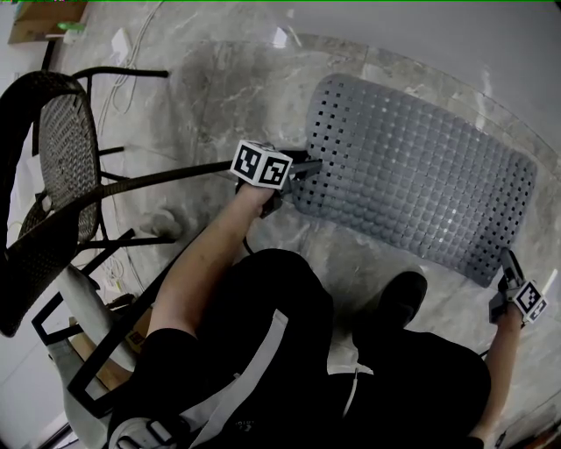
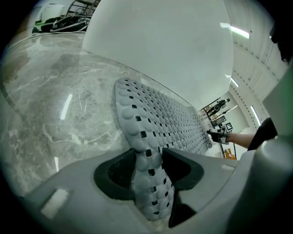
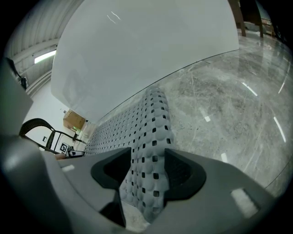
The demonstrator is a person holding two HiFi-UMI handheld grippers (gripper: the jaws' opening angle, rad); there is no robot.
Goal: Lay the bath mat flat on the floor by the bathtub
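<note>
A grey perforated bath mat [image 1: 412,175] lies spread on the marble floor beside the white bathtub wall [image 1: 491,35]. My left gripper [image 1: 311,167] is shut on the mat's near left corner. The left gripper view shows that corner of the bath mat [image 2: 155,119] curled up and pinched in the left gripper [image 2: 149,171]. My right gripper [image 1: 508,261] is shut on the near right corner. In the right gripper view the bath mat's edge [image 3: 151,123] fills the gap of the right gripper [image 3: 146,171]. Both held corners are lifted a little off the floor.
A black wicker chair [image 1: 53,167] stands at the left, close to my left arm. A cardboard box [image 1: 44,17] and white cables [image 1: 123,53] lie at the far left. My black shoe [image 1: 399,298] stands just short of the mat's near edge.
</note>
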